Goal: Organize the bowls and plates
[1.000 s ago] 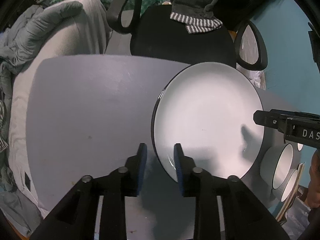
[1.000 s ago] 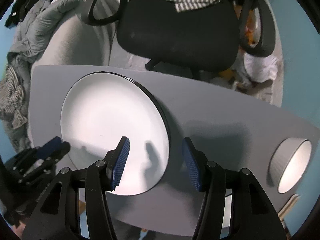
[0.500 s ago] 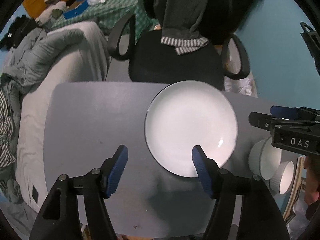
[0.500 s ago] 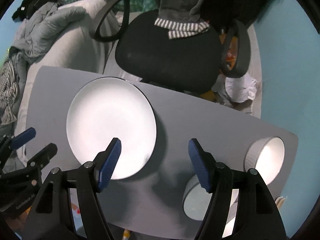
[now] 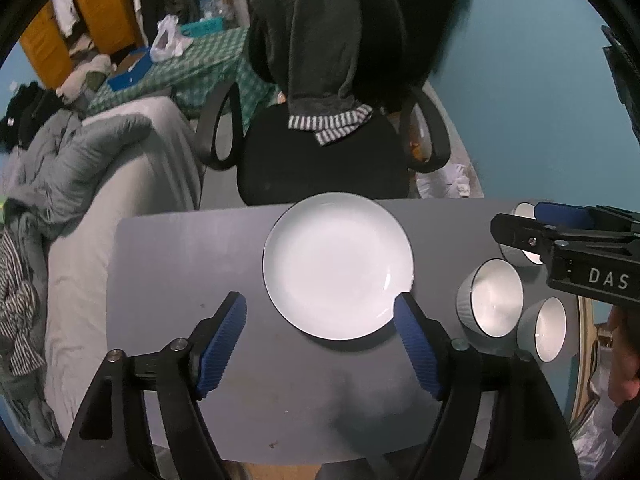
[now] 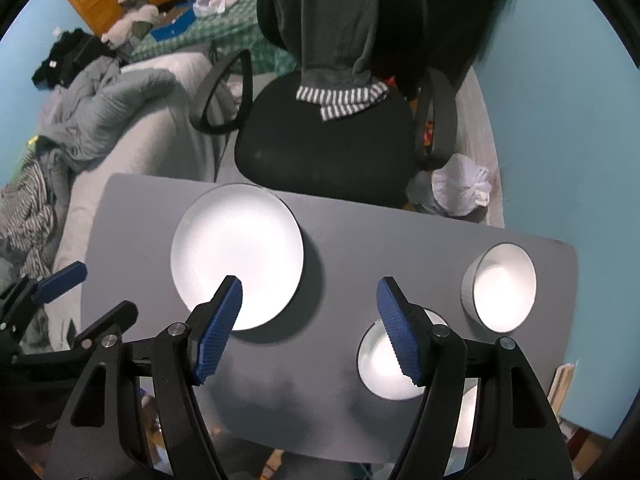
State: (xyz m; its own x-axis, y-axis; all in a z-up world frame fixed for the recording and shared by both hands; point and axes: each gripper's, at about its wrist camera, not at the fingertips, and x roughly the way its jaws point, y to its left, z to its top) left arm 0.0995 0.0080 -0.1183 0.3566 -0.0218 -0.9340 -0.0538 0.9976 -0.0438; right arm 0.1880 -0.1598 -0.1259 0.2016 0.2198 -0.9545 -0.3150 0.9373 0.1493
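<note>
The room has blue walls and is messy. A bed (image 5: 120, 184) with a grey blanket (image 5: 76, 156) is left of the desk (image 5: 180, 264). A black chair (image 5: 324, 160) stands behind the desk, and a dark top with a striped edge (image 5: 324, 40) hangs over its back.

The desk is grey. A white plate (image 5: 338, 264) with a dark rim lies flat on it, near the back edge of the desk, just in front of the chair. Three bowls sit to the right of the plate. One bowl (image 5: 492, 298) is nearest the plate. A second bowl (image 5: 544, 328) is right beside it, at the front. A third bowl (image 6: 500, 292) is farther back, near the right edge of the desk.

The left hand-held gripper (image 5: 320, 344) hangs above the desk, in front of the plate. Its jaws have just been opening. They stand wide apart and nothing is between them.

The right hand-held gripper (image 6: 310, 328) hangs above the desk too, between the plate and the bowls. Its jaws have just been opening as well, and they hold nothing. Its blue pads (image 6: 218, 328) touch no dish.
</note>
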